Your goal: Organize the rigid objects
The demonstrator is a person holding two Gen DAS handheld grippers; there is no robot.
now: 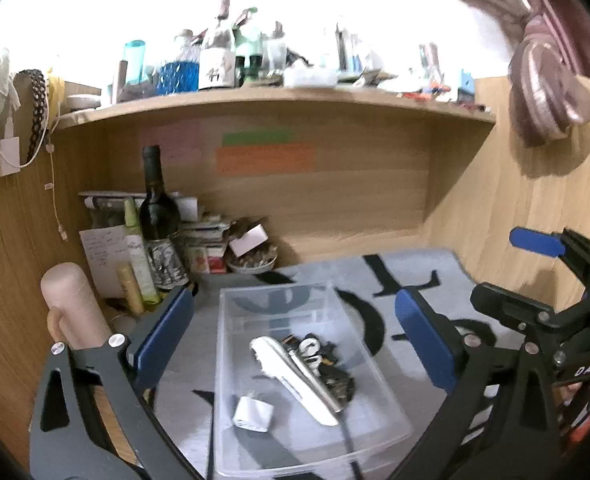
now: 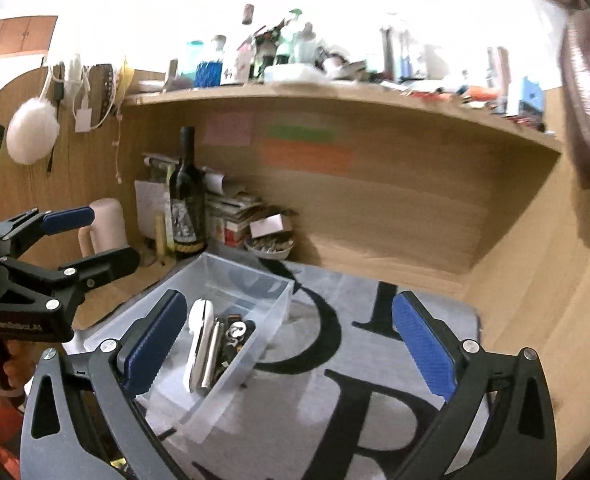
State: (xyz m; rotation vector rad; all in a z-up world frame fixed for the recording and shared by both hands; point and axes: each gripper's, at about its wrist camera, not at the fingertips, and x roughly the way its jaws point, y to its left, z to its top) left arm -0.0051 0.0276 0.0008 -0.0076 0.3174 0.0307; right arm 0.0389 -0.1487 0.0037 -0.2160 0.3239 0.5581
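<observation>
A clear plastic box (image 1: 379,376) sits on a grey mat with black letters (image 1: 419,272). Inside lie a white and silver folding tool (image 1: 295,376), a bunch of dark keys (image 1: 327,360) and a small white charger block (image 1: 253,414). My left gripper (image 1: 295,340) is open and empty, hovering above the box. In the right wrist view the box (image 2: 255,280) lies left of centre with the tool (image 2: 201,344) and keys (image 2: 235,336) in it. My right gripper (image 2: 291,348) is open and empty over the box's right edge. The left gripper (image 2: 79,236) shows at the left there.
A dark wine bottle (image 1: 157,216), tubes, a pink cup (image 1: 73,304), stacked books and a small bowl (image 1: 251,264) crowd the back left corner. A cluttered wooden shelf (image 1: 279,100) spans above. Wooden walls enclose the desk. The right gripper (image 1: 535,272) shows at the right of the left wrist view.
</observation>
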